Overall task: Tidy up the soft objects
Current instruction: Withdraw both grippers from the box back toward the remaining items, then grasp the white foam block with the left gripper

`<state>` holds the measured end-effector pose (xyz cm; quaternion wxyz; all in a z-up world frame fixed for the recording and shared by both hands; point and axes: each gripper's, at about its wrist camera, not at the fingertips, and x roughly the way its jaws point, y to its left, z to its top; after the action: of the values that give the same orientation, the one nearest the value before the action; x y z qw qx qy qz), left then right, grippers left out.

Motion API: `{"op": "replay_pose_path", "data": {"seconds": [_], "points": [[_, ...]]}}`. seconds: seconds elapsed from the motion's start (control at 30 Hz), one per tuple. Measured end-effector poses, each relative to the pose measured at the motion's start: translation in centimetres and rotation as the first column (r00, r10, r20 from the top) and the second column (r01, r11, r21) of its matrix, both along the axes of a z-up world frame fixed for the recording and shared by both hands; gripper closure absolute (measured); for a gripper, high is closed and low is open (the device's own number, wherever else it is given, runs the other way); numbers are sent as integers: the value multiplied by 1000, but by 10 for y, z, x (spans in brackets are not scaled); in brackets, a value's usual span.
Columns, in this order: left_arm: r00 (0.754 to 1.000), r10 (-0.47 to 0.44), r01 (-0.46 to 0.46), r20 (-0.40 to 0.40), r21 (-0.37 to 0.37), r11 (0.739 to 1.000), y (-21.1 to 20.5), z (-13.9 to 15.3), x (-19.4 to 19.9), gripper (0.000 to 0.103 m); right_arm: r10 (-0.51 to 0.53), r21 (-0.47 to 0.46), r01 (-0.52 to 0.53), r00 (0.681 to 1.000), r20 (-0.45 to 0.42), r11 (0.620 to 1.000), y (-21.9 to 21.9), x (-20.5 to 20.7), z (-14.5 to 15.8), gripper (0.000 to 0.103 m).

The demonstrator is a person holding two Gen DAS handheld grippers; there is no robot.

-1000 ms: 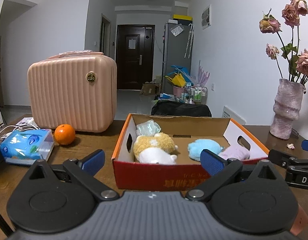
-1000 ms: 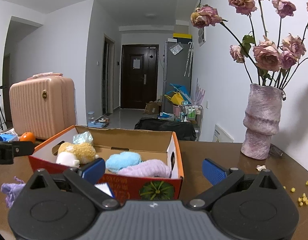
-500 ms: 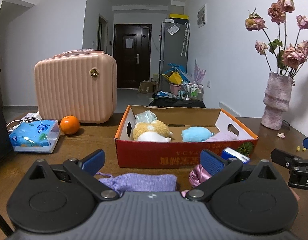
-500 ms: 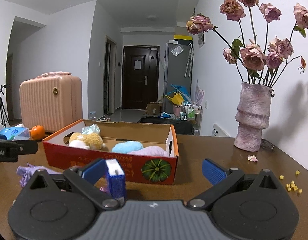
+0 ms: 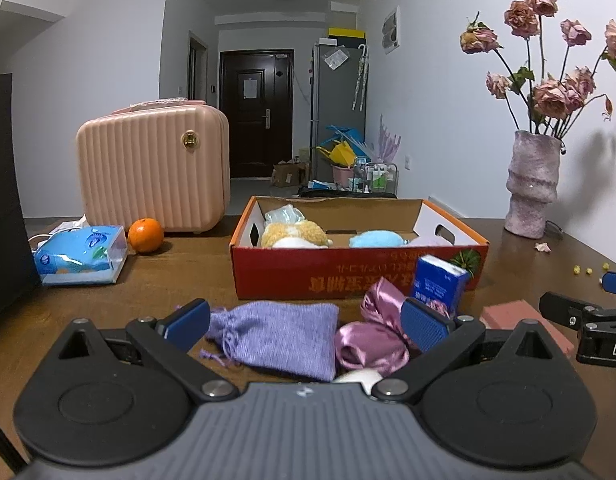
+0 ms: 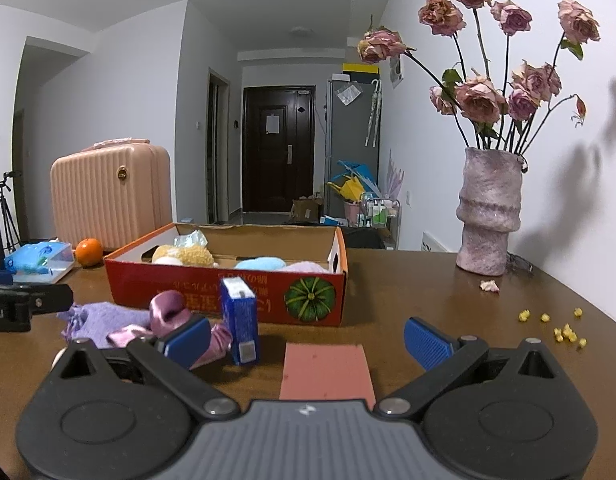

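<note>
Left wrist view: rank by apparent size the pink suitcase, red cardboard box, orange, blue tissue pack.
1. Ribbed pink suitcase and red cardboard box: look alike in extent, and the box sits nearer, so unranked.
2. Blue plastic-wrapped tissue pack.
3. Round orange, smallest.

– Left gripper [image 5: 305,322]?
– Fingers spread wide, nothing between the pads; a purple drawstring pouch [image 5: 277,336] and a pink satin pouch [image 5: 374,334] lie on the table [image 5: 179,276] in the gap.
– The box [image 5: 356,276]?
– Red cardboard, open-topped, beyond the pouches. Inside: a yellow plush toy [image 5: 293,234] and a blue one [image 5: 376,239].
– Anything else?
– A blue carton [image 5: 440,284] stands upright just before the box's right corner.
</note>
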<state>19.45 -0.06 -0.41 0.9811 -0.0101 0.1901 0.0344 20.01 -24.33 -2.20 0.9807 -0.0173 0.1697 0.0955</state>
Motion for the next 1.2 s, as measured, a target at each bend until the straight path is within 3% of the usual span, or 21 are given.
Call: {"op": "replay_pose_path", "data": {"seconds": [0.57,0.9,1.2], "points": [[999,-25,24,-30,-4,1000,-5,-13,-32,0,-11,-12,11,1000,-19,1000,-6,-30,-13,0],[998,-31,31,-48,-2,1000,-7,-15,-29,0,-12,-12,12,1000,-21,1000,-6,-29,-14,0],[990,-44,49,-137,32,998,-20,-29,-6,0,-28,-10,27,999,-41,1000,-7,-24,-17,0]]}}
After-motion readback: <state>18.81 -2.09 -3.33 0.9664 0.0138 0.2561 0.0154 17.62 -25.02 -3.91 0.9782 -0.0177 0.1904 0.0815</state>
